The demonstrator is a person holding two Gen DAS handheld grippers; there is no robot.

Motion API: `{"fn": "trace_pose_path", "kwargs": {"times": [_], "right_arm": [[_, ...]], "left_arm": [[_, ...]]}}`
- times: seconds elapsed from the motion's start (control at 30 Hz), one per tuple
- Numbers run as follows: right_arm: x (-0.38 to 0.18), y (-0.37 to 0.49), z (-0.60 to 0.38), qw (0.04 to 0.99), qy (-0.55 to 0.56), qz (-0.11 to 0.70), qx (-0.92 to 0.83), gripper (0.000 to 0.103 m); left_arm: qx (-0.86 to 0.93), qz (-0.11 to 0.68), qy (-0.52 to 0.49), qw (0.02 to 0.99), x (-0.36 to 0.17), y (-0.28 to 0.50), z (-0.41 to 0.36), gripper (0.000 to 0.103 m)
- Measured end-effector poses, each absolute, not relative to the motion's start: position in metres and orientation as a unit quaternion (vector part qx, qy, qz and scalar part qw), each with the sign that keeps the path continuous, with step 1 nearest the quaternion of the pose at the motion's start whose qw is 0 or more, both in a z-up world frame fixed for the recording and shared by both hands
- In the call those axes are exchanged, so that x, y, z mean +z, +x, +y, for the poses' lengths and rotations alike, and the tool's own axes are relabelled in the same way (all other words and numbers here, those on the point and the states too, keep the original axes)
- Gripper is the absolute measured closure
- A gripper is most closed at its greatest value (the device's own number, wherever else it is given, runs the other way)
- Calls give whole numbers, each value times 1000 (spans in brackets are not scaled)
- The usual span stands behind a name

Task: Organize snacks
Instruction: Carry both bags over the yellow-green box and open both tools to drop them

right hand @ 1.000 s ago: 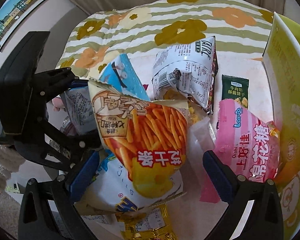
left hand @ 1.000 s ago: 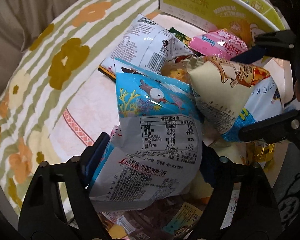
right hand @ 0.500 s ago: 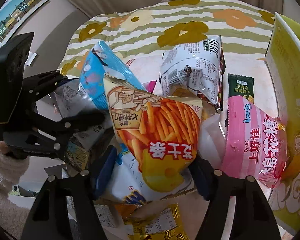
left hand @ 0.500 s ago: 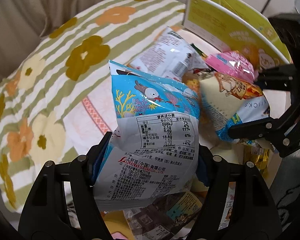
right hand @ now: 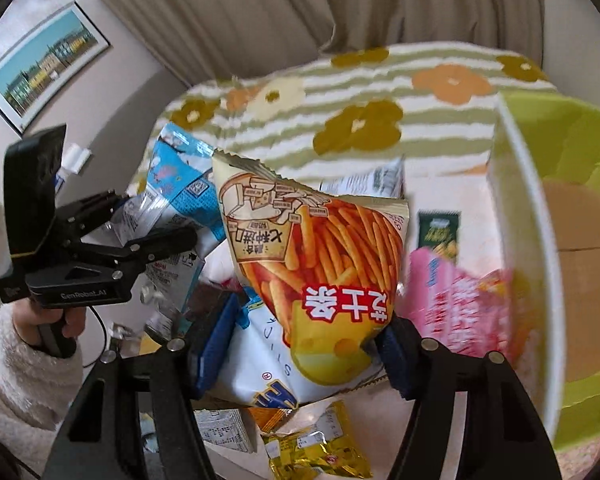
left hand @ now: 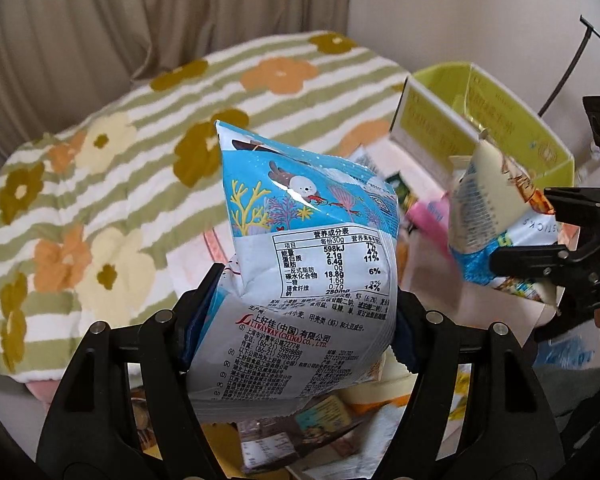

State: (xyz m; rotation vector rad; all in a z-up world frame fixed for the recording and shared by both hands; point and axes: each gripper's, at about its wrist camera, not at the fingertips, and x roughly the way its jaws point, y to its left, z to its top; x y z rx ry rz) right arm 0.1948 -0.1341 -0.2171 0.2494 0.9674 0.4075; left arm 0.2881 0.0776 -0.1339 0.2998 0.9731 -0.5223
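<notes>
In the left wrist view my left gripper (left hand: 304, 312) is shut on a blue and white seafood-snack bag (left hand: 308, 240), held upright above the pile. My right gripper (right hand: 306, 344) has a cheese-stick bag (right hand: 320, 248) with orange fries printed on it between its blue pads. Its jaws are closing and the pads press the bag's sides. The same bag (left hand: 488, 200) shows at the right of the left wrist view in the right gripper (left hand: 520, 226). The left gripper (right hand: 152, 220) with the blue bag (right hand: 180, 184) appears at the left of the right wrist view.
An open lime-green box (right hand: 540, 240) stands at the right. On the surface below lie a pink bag (right hand: 460, 304), a small green packet (right hand: 438, 232), a white bag (right hand: 372, 180) and a yellow packet (right hand: 320, 448). A floral striped blanket (left hand: 100, 200) lies behind. A fluffy sleeve (right hand: 20, 360) holds the left gripper.
Both grippers have risen with their bags, away from the pile. The right jaws went from wide apart to closed on the cheese-stick bag. The left gripper rolled and kept its hold.
</notes>
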Motion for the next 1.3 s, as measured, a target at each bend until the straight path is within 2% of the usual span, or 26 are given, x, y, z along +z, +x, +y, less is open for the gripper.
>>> {"fn": "trace_pose_path", "kwargs": {"times": [0.23,0.5,0.87,1.17,1.27,1.3], "right_arm": [[-174,180,-209,882,120,418,181,41],[-152,174,-318,893,96,408,164,41],[-177,188,-415,873,110,453,145,41],[-192,194,-439,866,135,465,128,41],[-195,199,-439,863,135,471,124,41],[-196,201,-440,862,136,473,123,41]], "left_arm": [[-226,421,124,870,-86,274,14,34],[-230,410,90,878,-73,261,-102,34],[-237,488,50,839,-132,264,-236,34],[-236,534,102,806,-183,284,-282,34],[-236,535,124,802,-190,287,-292,31],[-234,538,133,799,-193,287,-295,26]]}}
